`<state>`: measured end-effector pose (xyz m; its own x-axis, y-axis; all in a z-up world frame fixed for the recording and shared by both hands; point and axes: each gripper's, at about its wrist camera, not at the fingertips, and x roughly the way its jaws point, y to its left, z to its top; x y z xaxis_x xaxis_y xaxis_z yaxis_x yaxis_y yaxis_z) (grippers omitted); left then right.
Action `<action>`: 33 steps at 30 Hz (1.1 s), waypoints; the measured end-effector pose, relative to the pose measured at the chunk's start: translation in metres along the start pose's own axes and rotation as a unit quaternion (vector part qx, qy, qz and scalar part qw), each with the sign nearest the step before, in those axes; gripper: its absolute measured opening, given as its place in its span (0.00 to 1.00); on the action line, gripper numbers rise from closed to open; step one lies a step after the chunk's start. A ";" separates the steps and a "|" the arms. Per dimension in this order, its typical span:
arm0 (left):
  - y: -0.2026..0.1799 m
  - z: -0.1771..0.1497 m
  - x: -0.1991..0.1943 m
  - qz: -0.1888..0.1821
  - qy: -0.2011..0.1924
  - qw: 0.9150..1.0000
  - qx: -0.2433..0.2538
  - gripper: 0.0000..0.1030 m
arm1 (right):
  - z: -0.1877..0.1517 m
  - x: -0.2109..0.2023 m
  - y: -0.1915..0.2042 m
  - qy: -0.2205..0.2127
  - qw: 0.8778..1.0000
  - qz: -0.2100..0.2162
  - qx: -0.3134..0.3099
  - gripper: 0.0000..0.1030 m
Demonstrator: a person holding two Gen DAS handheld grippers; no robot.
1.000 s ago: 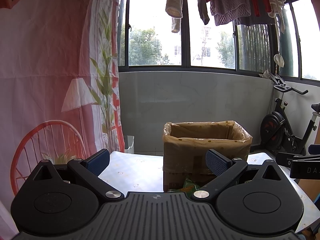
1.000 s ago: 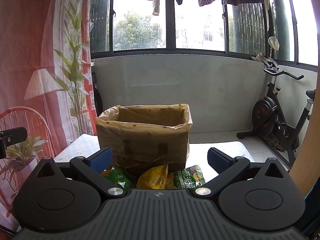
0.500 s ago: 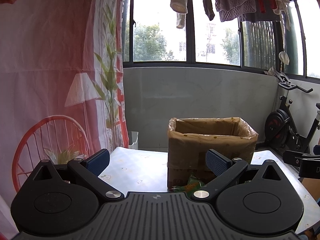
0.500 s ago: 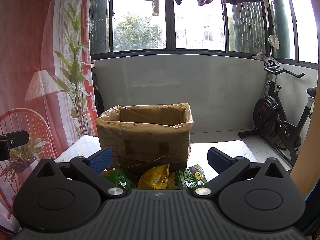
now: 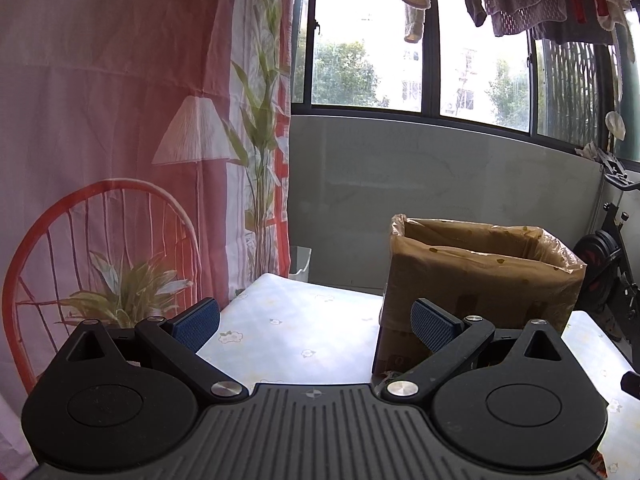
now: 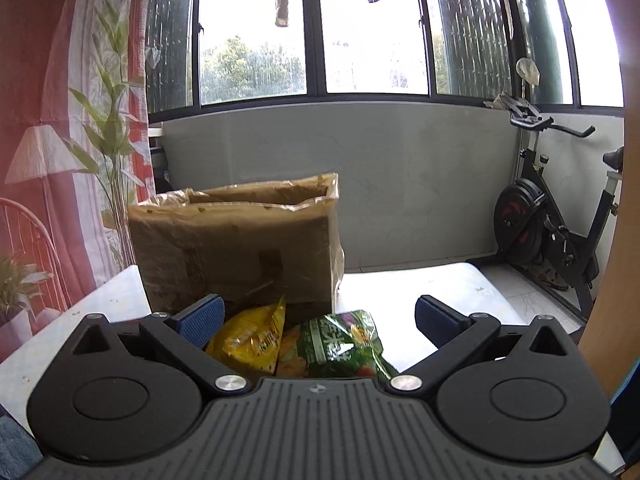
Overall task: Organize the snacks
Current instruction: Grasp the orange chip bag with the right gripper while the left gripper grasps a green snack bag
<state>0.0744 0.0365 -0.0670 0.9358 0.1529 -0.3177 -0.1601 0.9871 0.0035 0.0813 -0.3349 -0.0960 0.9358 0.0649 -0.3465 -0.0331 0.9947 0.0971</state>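
Note:
A brown cardboard box lined with clear plastic (image 6: 240, 248) stands open on the white flowered table (image 6: 420, 292). In front of it lie a yellow snack bag (image 6: 250, 340) and a green snack bag (image 6: 344, 344), with an orange packet between them. My right gripper (image 6: 318, 316) is open and empty, its fingers to either side of the bags, above them. My left gripper (image 5: 316, 320) is open and empty over the table, left of the box (image 5: 480, 276); the snacks are hidden there.
A pink printed curtain (image 5: 120, 140) hangs at the left. A grey low wall and windows stand behind the table. An exercise bike (image 6: 548, 224) stands on the floor at the right. Laundry hangs above. A small white bin (image 5: 300, 264) sits beyond the table's far left corner.
My left gripper has swung left, so the box sits further right in its view. My right gripper has moved closer to the snack bags and turned right. Both stayed open.

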 end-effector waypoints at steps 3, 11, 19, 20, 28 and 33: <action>-0.003 -0.011 0.016 0.000 0.013 1.000 0.006 0.99 | -0.022 0.022 -0.005 0.041 0.999 0.003 0.000 1.00; -0.012 -0.037 0.051 -0.003 0.045 0.999 0.015 0.99 | -0.061 0.064 -0.005 0.116 0.992 0.012 -0.038 0.90; -0.023 -0.057 0.062 -0.016 0.072 0.997 0.039 0.96 | -0.082 0.083 -0.007 0.170 0.985 0.028 -0.025 0.91; -0.025 -0.059 0.063 -0.020 0.075 0.996 0.043 0.95 | -0.084 0.084 -0.007 0.173 0.984 0.030 -0.025 0.91; -0.033 -0.070 0.063 -0.045 0.092 0.993 0.050 0.93 | -0.087 0.078 -0.011 0.163 0.986 0.042 -0.017 0.75; -0.042 -0.073 0.068 -0.071 0.102 0.991 0.045 0.93 | -0.086 0.075 -0.009 0.156 0.986 0.051 -0.024 0.68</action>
<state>0.1221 0.0018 -0.1577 0.8621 0.0085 -0.5067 0.0058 0.9996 0.0266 0.1215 -0.3322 -0.2029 0.7739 0.1788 -0.6075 -0.1452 0.9839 0.1046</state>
